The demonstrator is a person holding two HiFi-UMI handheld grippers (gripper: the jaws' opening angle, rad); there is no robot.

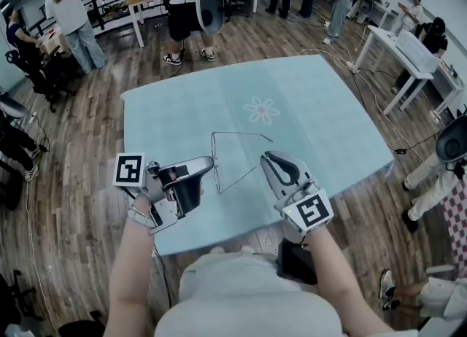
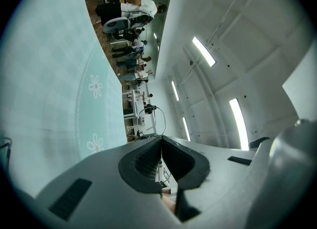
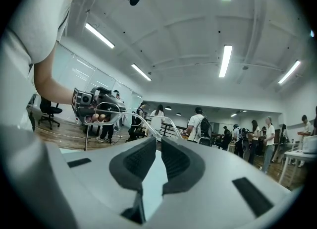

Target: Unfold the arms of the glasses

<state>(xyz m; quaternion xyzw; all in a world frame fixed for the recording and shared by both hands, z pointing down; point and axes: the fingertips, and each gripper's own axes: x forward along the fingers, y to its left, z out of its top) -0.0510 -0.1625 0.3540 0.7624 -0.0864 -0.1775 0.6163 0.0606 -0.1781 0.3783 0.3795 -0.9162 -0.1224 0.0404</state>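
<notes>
The worktop (image 1: 321, 124) carries a light-blue cloth with a pale flower print (image 1: 261, 109) near its centre. Both tools are positioned over the half of the worktop closest to the person, roughly midway between its left and right edges.

**Glasses.** The glasses (image 1: 233, 133) are a thin wire-frame pair. They are suspended between the two tools, above the cloth and on the near side of the flower print. No part of the frame can be seen touching the cloth.

**Left tool.** The left tool (image 1: 211, 162) points toward the right. In the left gripper view, its jaws (image 2: 159, 141) are together, and a thin wire loop of the glasses (image 2: 164, 121) emerges from between the tips. The tool is clamped on the frame.

**Right tool.** The right tool (image 1: 265, 159) points toward the far edge and slightly left. In the right gripper view, its pads (image 3: 159, 141) leave only a narrow gap at the rear and converge at the tips. A slender member of the glasses (image 3: 106, 103) runs from the tips across to the left tool. The tool is clamped on that end of the glasses.

**Surroundings.** The worktop stands on a wooden floor (image 1: 87, 146). Several people (image 1: 73, 14) stand beyond the far edge.
</notes>
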